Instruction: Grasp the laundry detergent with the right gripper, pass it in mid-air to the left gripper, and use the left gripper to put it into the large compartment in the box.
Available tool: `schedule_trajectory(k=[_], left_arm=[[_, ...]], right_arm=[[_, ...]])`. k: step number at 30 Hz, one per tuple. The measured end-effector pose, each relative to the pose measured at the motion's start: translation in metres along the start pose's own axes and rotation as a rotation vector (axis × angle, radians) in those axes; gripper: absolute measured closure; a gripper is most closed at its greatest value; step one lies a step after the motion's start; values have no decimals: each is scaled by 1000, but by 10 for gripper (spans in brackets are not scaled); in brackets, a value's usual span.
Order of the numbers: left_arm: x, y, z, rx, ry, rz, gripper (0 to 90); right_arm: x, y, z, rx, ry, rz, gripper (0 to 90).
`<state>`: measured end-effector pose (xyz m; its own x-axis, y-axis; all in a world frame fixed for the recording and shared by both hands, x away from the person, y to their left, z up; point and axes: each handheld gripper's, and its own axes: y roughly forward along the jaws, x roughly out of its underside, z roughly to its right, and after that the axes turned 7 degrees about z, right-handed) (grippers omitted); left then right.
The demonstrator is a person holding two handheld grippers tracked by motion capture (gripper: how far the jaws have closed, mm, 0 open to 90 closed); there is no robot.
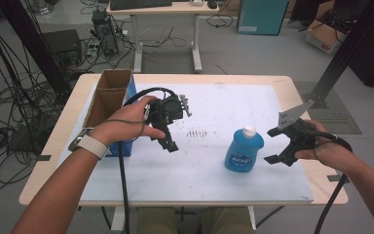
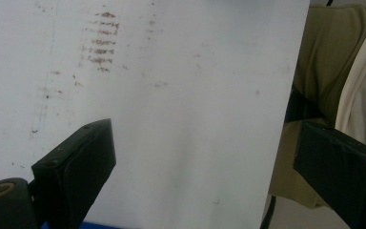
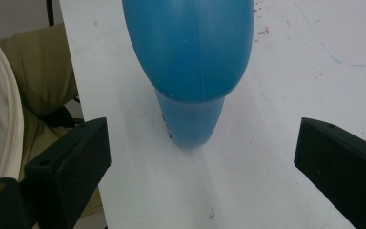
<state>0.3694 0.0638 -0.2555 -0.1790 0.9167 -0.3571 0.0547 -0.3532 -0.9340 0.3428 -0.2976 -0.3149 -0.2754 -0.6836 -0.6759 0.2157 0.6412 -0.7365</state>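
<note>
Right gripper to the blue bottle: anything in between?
Nothing visible. The right gripper sits just right of the blue bottle with its jaws open toward it. In the right gripper view the bottle stands straight ahead between the jaws, with bare white mat in the gap.

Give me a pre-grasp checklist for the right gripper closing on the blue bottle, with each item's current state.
1. Right gripper jaws spread wide enough for the blue bottle: ok.
2. Bottle lined up between the jaws in the right gripper view: ok.
3. Jaws around the bottle: not ok, they sit short of it.
4. Bottle upright on the white mat, white cap on: ok.
5. Left gripper away from the bottle, jaws open and empty: ok.
6. Cap screwed tight: cannot tell.
</note>
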Motion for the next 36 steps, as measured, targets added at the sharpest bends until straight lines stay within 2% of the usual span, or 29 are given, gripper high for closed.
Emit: schedule_trajectory(k=[1, 2, 8, 9, 14, 15, 18, 22, 23, 28, 31, 32, 33, 36], left_arm=[[0, 0, -1, -1, 10, -3, 74], [0, 1, 0, -2, -2, 6, 74], [-1, 1, 0, 0, -3, 3, 74], [-1, 1, -1, 1, 8, -7, 75], [0, 0, 0, 0, -4, -1, 75], [0, -1, -1, 1, 9, -13, 75], [1, 0, 0, -9, -7, 9, 75], [1, 0, 0, -8, -9, 6, 75], [1, 0, -1, -8, 2, -3, 75], [1, 1, 0, -5, -11, 5, 75], [0, 0, -1, -3, 1, -9, 75], [0, 1, 0, -8, -4, 1, 75], [0, 1, -1, -7, 9, -9, 75], [0, 2, 0, -4, -10, 3, 75]], right_arm=[[1, 0, 0, 0, -2, 7, 50], [1, 1, 1, 1, -3, 14, 50], [4, 4, 2, -1, -10, 41, 50], [5, 5, 2, -3, -14, 46, 50], [6, 9, 2, -5, -17, 69, 50], [6, 9, 2, -6, -16, 72, 50], [7, 11, 3, -8, -21, 79, 51], [8, 13, 4, -11, -18, 89, 51], [8, 14, 4, -13, -20, 91, 51], [10, 17, 4, -17, -24, 111, 52], [12, 19, 4, -17, -26, 121, 53], [12, 19, 4, -22, -24, 121, 54], [13, 20, 4, -21, -25, 123, 53], [13, 21, 4, -20, -28, 139, 54]])
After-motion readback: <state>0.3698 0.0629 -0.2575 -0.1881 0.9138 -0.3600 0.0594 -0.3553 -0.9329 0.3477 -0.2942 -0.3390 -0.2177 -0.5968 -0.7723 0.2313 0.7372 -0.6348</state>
